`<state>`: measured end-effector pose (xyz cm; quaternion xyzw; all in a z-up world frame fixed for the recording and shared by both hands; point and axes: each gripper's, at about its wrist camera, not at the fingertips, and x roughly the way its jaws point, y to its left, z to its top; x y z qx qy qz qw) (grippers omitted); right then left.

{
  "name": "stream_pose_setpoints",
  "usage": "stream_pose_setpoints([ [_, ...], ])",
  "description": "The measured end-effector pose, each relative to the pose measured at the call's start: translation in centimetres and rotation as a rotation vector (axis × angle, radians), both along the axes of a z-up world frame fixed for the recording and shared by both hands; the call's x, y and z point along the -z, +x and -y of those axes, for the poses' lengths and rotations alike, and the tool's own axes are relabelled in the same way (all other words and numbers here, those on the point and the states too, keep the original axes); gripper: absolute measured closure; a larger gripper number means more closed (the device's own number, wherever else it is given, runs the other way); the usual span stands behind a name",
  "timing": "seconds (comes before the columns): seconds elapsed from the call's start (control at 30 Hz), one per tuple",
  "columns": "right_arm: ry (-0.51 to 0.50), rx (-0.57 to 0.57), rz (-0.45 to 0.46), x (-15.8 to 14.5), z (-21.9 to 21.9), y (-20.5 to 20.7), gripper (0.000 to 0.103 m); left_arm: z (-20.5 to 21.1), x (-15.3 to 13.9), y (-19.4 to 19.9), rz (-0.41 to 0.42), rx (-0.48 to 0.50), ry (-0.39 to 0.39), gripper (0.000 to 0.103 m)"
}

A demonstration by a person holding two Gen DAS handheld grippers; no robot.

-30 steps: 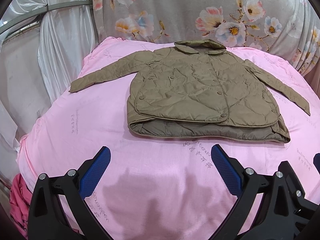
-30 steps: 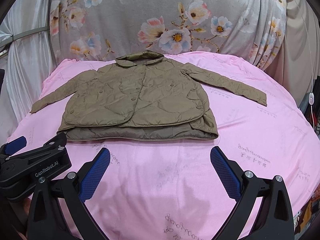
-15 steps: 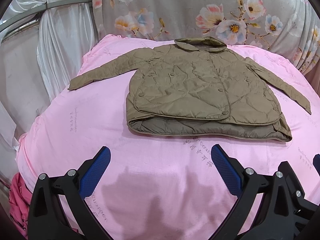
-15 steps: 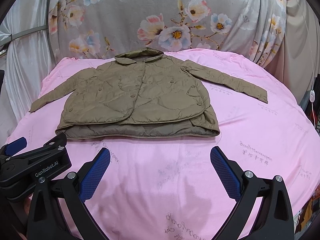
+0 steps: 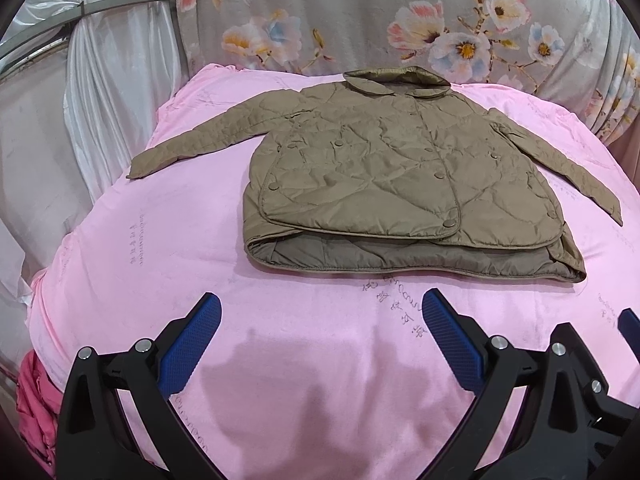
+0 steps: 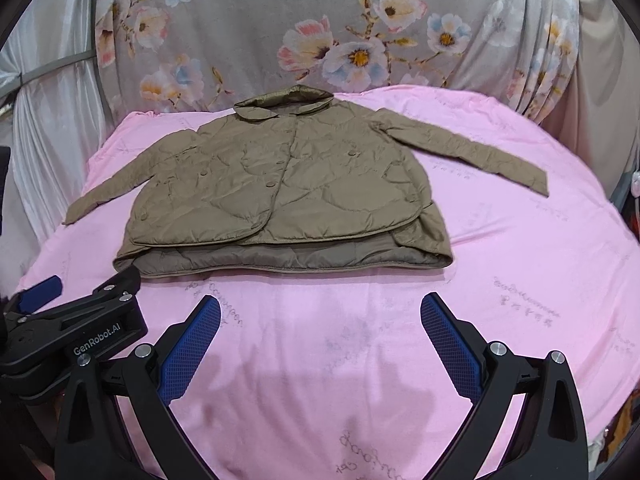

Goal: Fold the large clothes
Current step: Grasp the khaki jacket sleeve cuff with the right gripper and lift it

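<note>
An olive quilted jacket (image 5: 392, 172) lies flat, front up, on the pink sheet (image 5: 160, 264), collar at the far side and both sleeves spread outward. It also shows in the right wrist view (image 6: 288, 196). My left gripper (image 5: 320, 308) is open and empty, hovering above the sheet short of the jacket's near hem. My right gripper (image 6: 320, 308) is open and empty too, near the hem. The left gripper's black body (image 6: 76, 336) shows at the lower left of the right wrist view.
A grey floral curtain (image 6: 320, 32) hangs behind the bed. White drapes (image 5: 112, 80) hang at the left. A red cloth (image 5: 32, 404) lies off the bed's lower left edge. The sheet's right edge drops away (image 6: 608, 208).
Both grippers have drifted slightly toward the jacket, which looks a little lower and larger in both views. The jacket has not moved. Both grippers stay open.
</note>
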<state>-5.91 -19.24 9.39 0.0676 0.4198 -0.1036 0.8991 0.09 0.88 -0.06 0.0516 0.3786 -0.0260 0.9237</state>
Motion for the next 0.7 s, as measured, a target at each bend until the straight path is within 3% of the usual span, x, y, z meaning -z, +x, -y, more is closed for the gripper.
stream_pose_setpoints([
  [0.17, 0.064, 0.030, -0.001, -0.7, 2.7, 2.2, 0.005, 0.0, -1.0, 2.3, -0.010, -0.019, -0.010, 0.005],
  [0.33, 0.111, 0.141, 0.038, -2.0, 8.9, 5.1, 0.005, -0.4, -2.2, 5.6, 0.003, -0.049, -0.030, 0.005],
  [0.5, 0.188, 0.298, 0.090, -1.2, 18.5, 8.4, 0.005, -1.3, -2.1, 9.9, -0.016, -0.098, -0.038, 0.005],
  [0.7, 0.321, 0.530, 0.092, 2.8, 30.2, 11.3, 0.005, -2.0, -0.9, 14.1, -0.032, -0.144, -0.030, 0.005],
])
